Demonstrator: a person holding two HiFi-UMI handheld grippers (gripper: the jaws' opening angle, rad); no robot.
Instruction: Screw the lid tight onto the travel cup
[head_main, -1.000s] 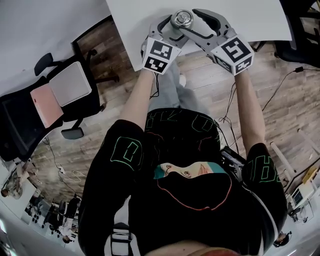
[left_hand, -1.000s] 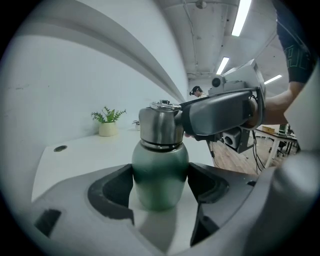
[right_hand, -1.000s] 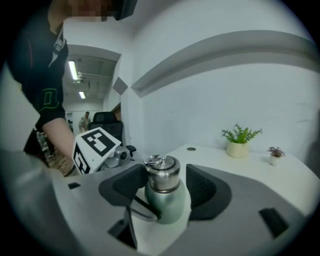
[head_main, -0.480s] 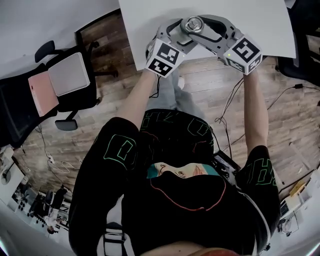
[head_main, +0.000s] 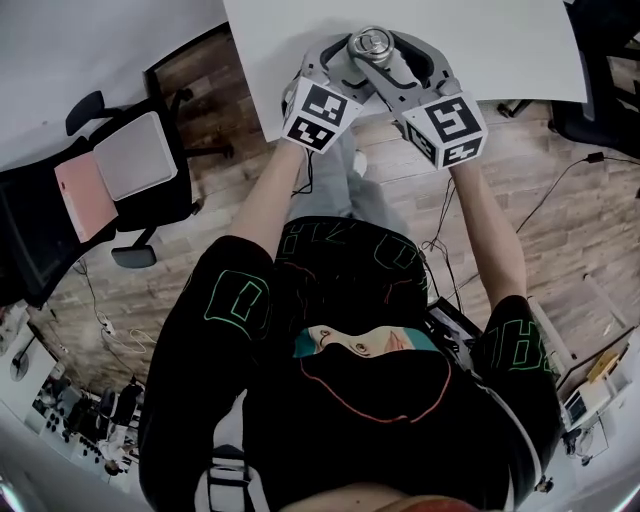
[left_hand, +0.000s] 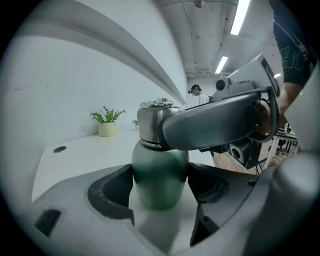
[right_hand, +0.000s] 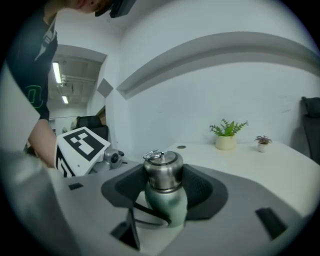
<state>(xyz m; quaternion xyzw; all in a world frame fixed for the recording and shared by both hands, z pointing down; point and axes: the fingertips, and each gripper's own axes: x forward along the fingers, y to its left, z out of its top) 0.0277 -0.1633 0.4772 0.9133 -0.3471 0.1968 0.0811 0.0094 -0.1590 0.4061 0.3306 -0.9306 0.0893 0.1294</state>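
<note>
A green travel cup (left_hand: 159, 175) with a steel lid (right_hand: 162, 169) stands near the front edge of the white table (head_main: 490, 50). My left gripper (left_hand: 160, 182) is shut on the cup's green body, a pad pressed against each side. Higher up, my right gripper (right_hand: 164, 175) is shut on the lid (head_main: 370, 42). Its jaws have just been closing with the lid between them, and both pads now touch it. In the head view the left gripper (head_main: 345, 58) and the right gripper (head_main: 386, 52) meet at the cup from either side. One right jaw crosses the left gripper view in front of the lid (left_hand: 150, 120).
Two small potted plants (right_hand: 227, 135) (right_hand: 261, 142) stand far back on the table by the wall, near a round cable hole (left_hand: 59, 149). Left of the person is a black office chair (head_main: 120, 180) with a pink and a white item on it. Cables (head_main: 560, 180) lie on the wooden floor.
The right gripper's marker cube has rolled and swung left, nearer the left cube, and its jaws have drawn in around the lid. The left gripper and the cup have stayed put.
</note>
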